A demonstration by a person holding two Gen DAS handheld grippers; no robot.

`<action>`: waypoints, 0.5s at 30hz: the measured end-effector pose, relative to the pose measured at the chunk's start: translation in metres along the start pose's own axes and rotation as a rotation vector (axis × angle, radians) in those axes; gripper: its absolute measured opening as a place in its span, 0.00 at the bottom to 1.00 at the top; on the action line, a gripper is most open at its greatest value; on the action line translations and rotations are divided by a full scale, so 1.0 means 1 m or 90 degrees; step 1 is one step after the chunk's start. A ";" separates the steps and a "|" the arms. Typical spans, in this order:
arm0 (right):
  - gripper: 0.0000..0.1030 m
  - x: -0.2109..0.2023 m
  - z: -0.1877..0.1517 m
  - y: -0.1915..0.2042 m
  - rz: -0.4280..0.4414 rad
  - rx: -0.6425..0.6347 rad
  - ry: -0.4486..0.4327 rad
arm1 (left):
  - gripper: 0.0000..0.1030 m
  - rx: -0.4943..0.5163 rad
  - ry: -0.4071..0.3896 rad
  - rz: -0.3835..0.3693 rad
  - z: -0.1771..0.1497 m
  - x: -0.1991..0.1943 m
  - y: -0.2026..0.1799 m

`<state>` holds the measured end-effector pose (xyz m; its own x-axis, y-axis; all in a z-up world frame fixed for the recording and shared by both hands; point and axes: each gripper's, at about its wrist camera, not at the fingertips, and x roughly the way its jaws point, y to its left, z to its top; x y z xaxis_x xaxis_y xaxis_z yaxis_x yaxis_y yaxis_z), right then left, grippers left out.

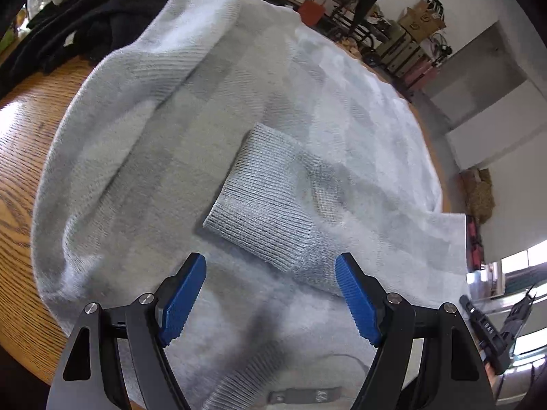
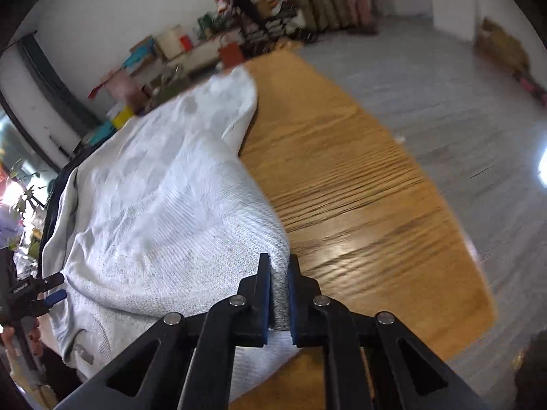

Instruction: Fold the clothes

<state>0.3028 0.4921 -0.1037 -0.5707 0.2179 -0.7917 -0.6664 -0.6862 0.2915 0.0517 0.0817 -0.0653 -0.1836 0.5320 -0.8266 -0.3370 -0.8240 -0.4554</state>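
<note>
Left to right: dark clothes (image 1: 65, 24) are lying heaped at the far left of the wooden table (image 1: 20, 177). Beside them the grey-white sweater (image 1: 191, 130) is lying spread over the tabletop, one ribbed cuff (image 1: 263, 201) folded in across its body. Your left gripper (image 1: 270, 287) is hovering just over that cuff with its blue pads (image 1: 184, 300) spread wide, gripping nothing. Your right gripper (image 2: 278, 294) is pinching a ribbed edge of the sweater (image 2: 154, 212) tight at the garment's right side, over bare table (image 2: 359, 205). Boxes and bags (image 1: 420, 20) are standing along the far wall; their contents cannot be told.
</note>
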 end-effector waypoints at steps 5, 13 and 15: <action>0.08 -0.030 -0.027 -0.023 -0.032 0.065 -0.020 | 0.76 0.006 -0.022 -0.023 0.001 -0.018 0.007; 0.23 -0.045 -0.034 -0.027 -0.159 0.049 -0.002 | 0.76 0.014 -0.078 0.048 0.030 -0.039 0.046; 0.50 -0.059 -0.033 -0.024 -0.205 0.016 -0.014 | 0.76 0.048 -0.088 0.089 0.041 -0.044 0.050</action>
<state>0.3682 0.4728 -0.0817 -0.3380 0.4364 -0.8338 -0.8262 -0.5619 0.0408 0.0050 0.0256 -0.0379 -0.3558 0.4398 -0.8246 -0.3662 -0.8774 -0.3099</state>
